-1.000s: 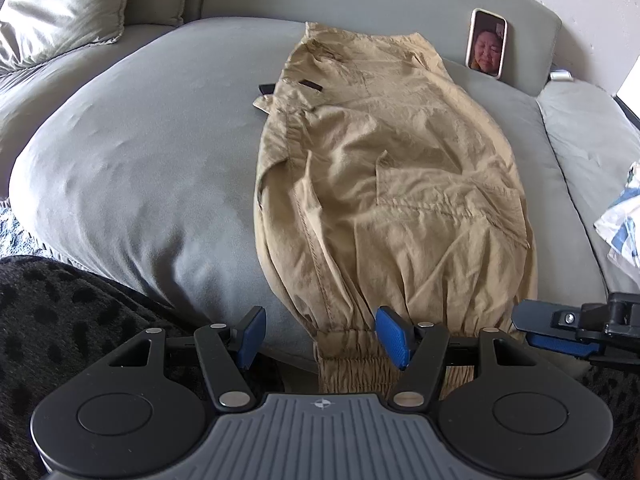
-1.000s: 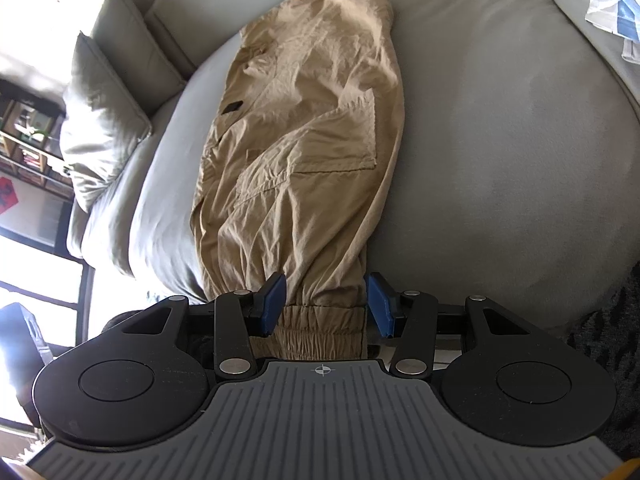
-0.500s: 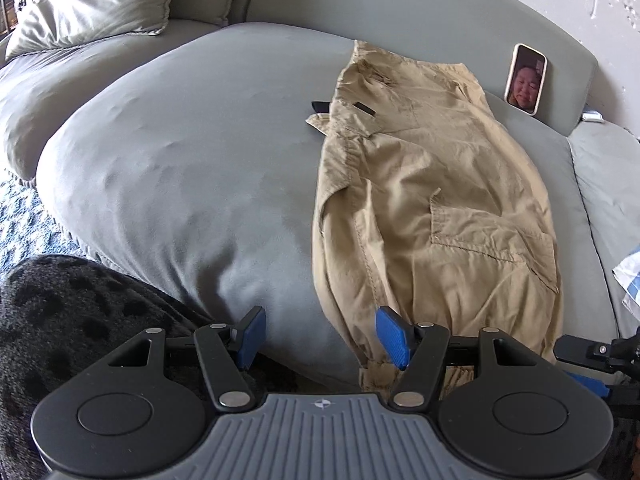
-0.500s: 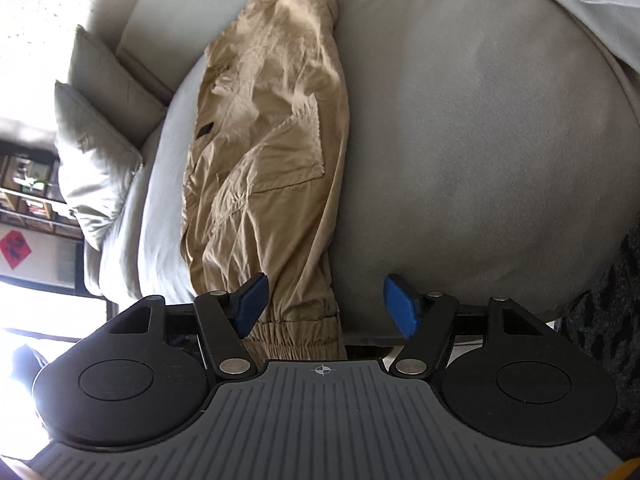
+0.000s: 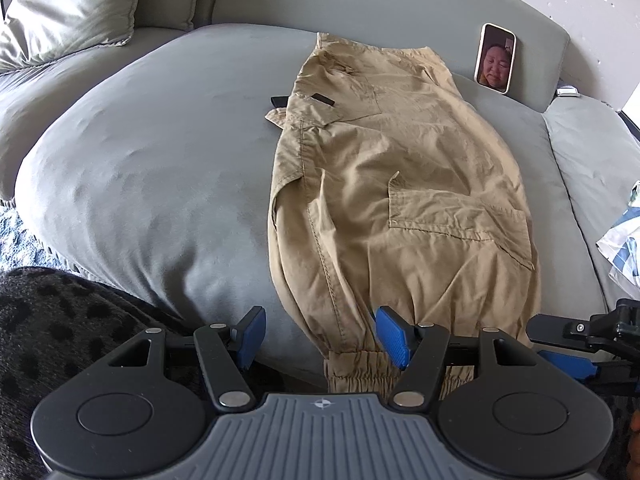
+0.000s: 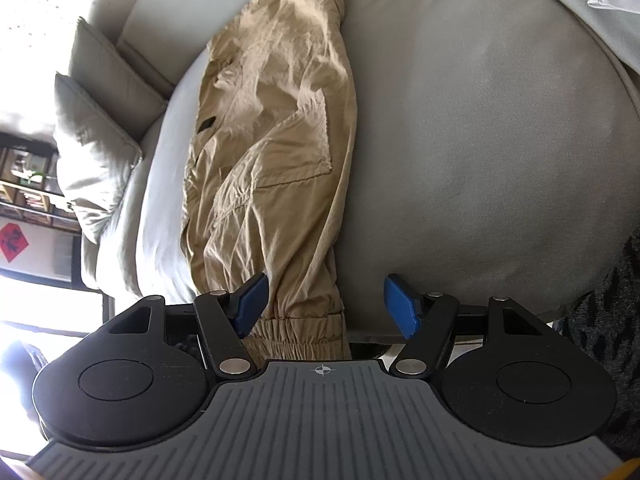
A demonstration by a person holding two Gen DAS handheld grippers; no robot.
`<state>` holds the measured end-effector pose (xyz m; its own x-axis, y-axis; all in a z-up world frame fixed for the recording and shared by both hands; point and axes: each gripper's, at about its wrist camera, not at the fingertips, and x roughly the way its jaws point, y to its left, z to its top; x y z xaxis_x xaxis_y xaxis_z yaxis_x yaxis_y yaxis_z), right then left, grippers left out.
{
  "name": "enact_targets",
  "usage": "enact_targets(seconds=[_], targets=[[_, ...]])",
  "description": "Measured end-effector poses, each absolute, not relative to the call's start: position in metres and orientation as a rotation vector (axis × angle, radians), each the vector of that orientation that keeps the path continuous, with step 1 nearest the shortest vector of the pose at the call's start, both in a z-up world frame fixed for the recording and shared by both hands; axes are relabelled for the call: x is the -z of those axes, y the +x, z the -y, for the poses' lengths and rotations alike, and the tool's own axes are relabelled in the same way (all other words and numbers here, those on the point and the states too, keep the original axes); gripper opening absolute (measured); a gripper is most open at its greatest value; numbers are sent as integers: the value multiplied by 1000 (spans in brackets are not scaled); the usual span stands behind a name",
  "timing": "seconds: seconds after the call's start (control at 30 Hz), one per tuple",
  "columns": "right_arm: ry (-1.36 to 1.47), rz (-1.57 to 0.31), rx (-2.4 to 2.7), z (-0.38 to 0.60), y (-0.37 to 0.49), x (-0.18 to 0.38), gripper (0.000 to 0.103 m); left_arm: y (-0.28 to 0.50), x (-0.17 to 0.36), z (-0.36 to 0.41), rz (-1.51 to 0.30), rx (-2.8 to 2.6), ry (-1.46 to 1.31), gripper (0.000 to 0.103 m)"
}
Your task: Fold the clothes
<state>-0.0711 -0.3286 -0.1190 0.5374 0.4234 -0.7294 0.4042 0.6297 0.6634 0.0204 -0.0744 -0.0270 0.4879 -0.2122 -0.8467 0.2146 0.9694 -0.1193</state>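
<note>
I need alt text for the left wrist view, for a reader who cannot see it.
Tan trousers, folded lengthwise, lie on a grey sofa cushion, their elastic cuffs hanging over the near edge. The open left gripper hovers by the cuffs, holding nothing. A phone leans on the backrest.

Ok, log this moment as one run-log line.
stage: pre-fold | pants: flat on sofa | left gripper: open, empty | right gripper: open over cuff

Tan cargo trousers [image 5: 392, 208] lie folded lengthwise, cuffs overhanging the cushion.
</note>
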Motion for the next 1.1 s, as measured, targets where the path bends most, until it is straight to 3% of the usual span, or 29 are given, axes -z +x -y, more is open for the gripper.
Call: enact_targets(seconds=[1.1], targets=[[932,-1044,-15,331,-77,119,70,14,31,79,-1043,260,17,61]])
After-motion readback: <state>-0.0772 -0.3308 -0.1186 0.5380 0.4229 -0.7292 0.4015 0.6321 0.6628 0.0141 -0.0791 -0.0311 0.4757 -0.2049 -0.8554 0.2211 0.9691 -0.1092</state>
